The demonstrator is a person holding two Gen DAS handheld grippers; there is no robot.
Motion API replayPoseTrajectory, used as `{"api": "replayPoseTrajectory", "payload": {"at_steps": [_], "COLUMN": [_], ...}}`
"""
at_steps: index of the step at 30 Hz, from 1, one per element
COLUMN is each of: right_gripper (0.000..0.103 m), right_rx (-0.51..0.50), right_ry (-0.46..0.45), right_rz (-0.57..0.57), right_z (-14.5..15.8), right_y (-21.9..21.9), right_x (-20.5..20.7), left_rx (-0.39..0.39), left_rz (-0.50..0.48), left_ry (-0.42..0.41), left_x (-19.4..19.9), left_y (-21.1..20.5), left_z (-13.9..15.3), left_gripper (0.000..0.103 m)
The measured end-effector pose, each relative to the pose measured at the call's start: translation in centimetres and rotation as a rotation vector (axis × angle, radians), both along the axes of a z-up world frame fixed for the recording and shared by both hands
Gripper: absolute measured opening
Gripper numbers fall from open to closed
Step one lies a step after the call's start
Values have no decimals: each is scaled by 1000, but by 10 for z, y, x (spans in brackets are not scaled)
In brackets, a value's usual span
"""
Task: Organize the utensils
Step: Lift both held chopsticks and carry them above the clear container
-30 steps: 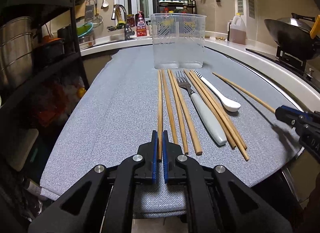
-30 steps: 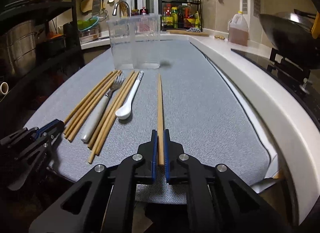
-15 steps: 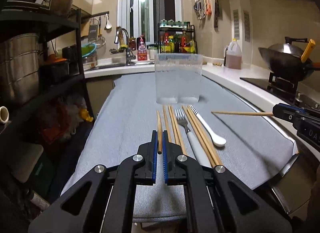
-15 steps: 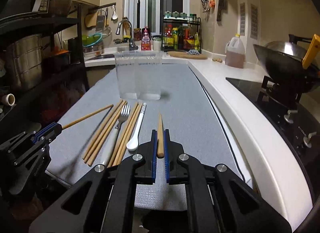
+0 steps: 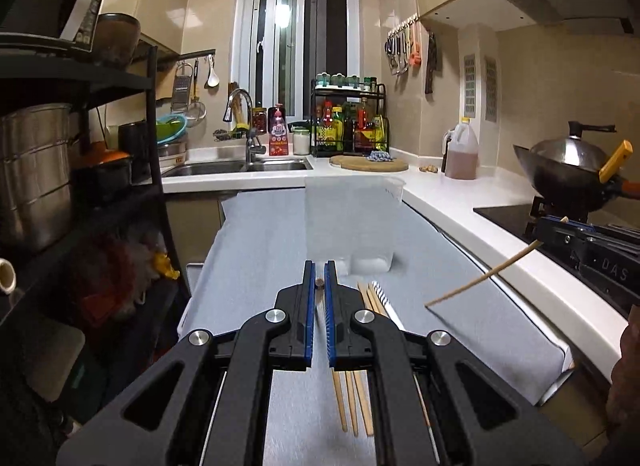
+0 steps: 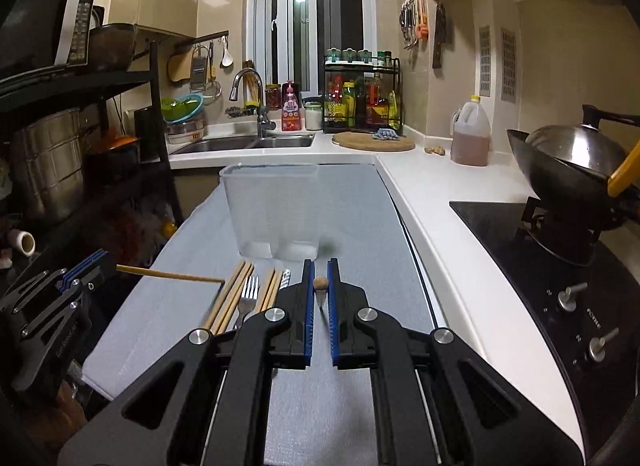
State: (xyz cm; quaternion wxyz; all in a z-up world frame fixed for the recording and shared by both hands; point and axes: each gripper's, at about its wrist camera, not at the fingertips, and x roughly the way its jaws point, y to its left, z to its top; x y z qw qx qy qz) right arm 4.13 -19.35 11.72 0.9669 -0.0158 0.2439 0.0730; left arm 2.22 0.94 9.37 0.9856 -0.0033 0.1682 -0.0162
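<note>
Home kitchen. Steel sink (image 5: 240,166) with tap (image 5: 244,121) under a window (image 5: 296,25); spice rack (image 5: 348,117) of bottles; wok (image 6: 568,161) on a black hob (image 6: 560,266); cutting board (image 5: 370,163); oil jug (image 6: 471,135); hung utensils (image 6: 416,21); black shelf (image 5: 80,77) with steel pot (image 5: 36,169); white desk (image 6: 432,193).

Container (image 6: 272,209) on mat (image 6: 352,217), utensils (image 6: 240,298) before it
</note>
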Motion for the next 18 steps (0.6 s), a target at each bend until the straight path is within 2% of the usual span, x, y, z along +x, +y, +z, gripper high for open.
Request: {"api": "replayPoseTrajectory", "payload": {"at_steps": [6,13,18], "right_gripper": [6,7,6], "right_rx": [6,-5,13], "right_ry": [28,78,67], "right_rz": [11,15,29], "right_z": [25,60,92], "right_y": [4,11,15], "right_x": [32,70,91], "left_rx": [-39,-117,-149], "left_rz": [-30,-41,-43], "left_ry": [43,179,229], "left_x": [38,82,103], "left_y": [16,38,48], "left_z": [37,69,89], "left_gripper": [5,5,5]}}
